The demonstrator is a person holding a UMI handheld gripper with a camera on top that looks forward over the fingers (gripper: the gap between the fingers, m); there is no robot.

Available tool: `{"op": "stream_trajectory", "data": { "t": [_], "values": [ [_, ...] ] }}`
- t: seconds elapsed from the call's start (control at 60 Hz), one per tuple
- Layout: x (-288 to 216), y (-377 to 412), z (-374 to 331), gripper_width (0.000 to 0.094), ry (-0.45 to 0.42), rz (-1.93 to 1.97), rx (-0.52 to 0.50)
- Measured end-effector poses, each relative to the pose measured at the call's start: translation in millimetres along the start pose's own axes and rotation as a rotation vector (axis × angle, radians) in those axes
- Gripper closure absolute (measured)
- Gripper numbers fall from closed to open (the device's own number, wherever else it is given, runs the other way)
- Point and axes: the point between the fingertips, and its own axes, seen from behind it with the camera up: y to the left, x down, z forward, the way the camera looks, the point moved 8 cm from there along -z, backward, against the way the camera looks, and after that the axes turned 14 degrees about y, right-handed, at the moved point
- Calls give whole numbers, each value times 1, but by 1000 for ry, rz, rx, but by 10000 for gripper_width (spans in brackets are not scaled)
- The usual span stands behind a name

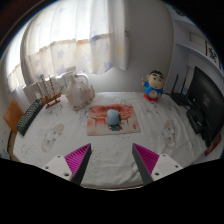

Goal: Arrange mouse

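Observation:
A grey mouse lies on a reddish mouse mat in the middle of a table with a pale patterned cloth. My gripper is held above the near part of the table, well short of the mat. Its two fingers with magenta pads stand wide apart with only the cloth between them. The mouse is beyond the fingers, roughly in line with the gap.
A plush toy sits at the back left beside a dark rack. A small doll figure in blue stands at the back right. A black monitor is at the right. Curtained windows are behind.

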Motion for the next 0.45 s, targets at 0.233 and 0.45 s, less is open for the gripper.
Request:
{"op": "stream_trajectory", "data": {
  "t": [0.233, 0.45],
  "values": [
    [10, 6, -14, 85, -19, 22, -6],
    [6, 0, -11, 84, -29, 19, 18]
  ]
}}
